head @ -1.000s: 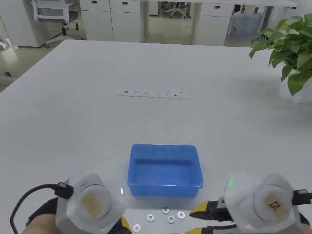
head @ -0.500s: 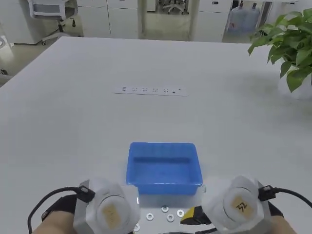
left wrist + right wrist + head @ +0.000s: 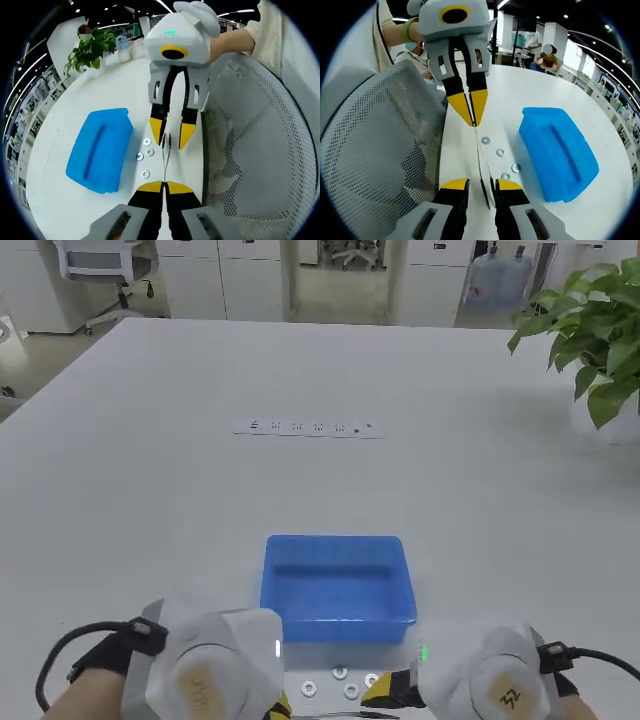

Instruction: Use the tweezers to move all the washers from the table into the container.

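Note:
A blue container (image 3: 338, 585) sits on the white table (image 3: 150, 490). Several steel washers (image 3: 340, 673) lie just in front of it, toward me. My left gripper (image 3: 164, 187) is shut on one end of thin metal tweezers (image 3: 165, 159), which reach across to my right gripper (image 3: 171, 137). In the right gripper view, the right gripper (image 3: 481, 187) stands open, its jaws apart on either side of the tweezers (image 3: 481, 160). The left gripper (image 3: 472, 112) faces it. The washers (image 3: 500, 152) lie between the tweezers and the container (image 3: 557, 150). The head view has the left gripper (image 3: 283, 707) and the right gripper (image 3: 385, 695) at its bottom edge.
A strip of sockets (image 3: 308, 427) lies across the table's middle. A green plant (image 3: 590, 330) stands at the far right edge. A mesh office chair (image 3: 250, 150) is close behind the grippers, at the table's near edge. Seated people are in the background (image 3: 547, 57).
The right gripper has come in from the right toward the washers and sunk lower in the head view. The left gripper stays low at the near edge. The container and washers have not moved.

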`<action>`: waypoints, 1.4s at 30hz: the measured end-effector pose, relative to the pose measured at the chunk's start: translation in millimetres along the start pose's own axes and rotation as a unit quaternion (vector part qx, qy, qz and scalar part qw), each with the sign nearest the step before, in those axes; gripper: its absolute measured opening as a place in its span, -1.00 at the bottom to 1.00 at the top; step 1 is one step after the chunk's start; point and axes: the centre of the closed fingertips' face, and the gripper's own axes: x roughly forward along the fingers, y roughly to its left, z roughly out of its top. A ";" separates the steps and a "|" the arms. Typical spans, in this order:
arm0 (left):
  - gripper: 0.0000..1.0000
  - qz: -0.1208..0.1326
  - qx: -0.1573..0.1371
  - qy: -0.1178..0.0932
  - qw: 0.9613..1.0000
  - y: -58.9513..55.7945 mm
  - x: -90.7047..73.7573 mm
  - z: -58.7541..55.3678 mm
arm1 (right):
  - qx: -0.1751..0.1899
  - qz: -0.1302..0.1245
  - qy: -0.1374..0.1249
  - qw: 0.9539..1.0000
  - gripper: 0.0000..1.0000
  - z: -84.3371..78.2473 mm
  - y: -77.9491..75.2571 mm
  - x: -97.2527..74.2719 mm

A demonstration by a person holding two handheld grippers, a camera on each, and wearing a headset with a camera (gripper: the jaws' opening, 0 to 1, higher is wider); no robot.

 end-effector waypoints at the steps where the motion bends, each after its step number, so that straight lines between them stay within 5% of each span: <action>1: -1.00 0.003 0.005 -0.005 1.000 1.0 -3.9 4.1 | -0.001 0.001 -0.001 1.000 -0.67 0.8 -0.1 0.1; 9: -1.00 0.008 0.027 -0.029 0.999 -0.3 -30.1 25.6 | -0.013 0.010 -0.032 0.999 -0.81 24.7 -0.2 9.6; 17: -1.00 0.011 0.031 -0.015 0.999 -6.5 -39.8 16.6 | -0.030 0.025 -0.043 0.998 -0.87 41.2 6.3 25.4; 31: -1.00 0.036 -0.005 -0.021 0.999 5.2 -63.4 6.8 | -0.026 0.024 -0.091 0.995 -0.86 78.7 2.4 41.6; 42: -1.00 0.026 -0.003 -0.013 1.000 9.7 -57.2 4.6 | 0.014 0.053 -0.107 0.993 -0.85 80.0 1.9 49.9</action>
